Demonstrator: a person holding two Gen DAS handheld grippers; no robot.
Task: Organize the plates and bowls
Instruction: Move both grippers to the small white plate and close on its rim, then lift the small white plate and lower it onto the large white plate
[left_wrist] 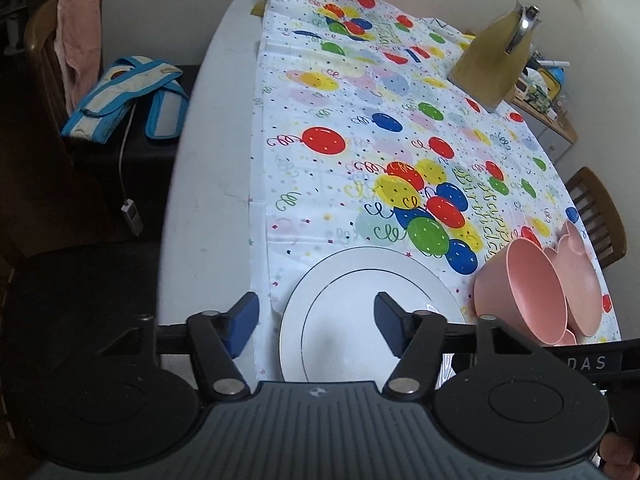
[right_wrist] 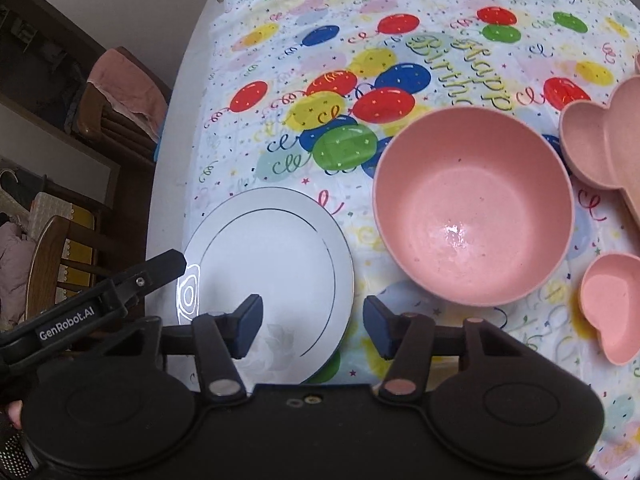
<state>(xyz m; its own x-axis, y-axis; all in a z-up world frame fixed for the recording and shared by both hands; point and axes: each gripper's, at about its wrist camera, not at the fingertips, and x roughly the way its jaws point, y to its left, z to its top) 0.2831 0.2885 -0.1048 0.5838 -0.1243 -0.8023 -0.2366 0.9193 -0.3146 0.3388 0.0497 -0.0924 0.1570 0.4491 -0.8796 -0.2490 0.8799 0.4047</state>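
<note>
White plate near edge cut off by spread right claw, left claw spread too

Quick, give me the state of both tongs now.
Left tongs: open, nothing held, over the near rim of the white plate.
Right tongs: open, nothing held, over the plate's right edge.

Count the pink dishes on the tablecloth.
2 pink dishes: a round bowl right of the white plate, and a mouse-shaped divided dish at the right edge, partly cropped. More may lie out of view.

Home dining rm: birthday tablecloth, wooden chairs (towel-draped).
</note>
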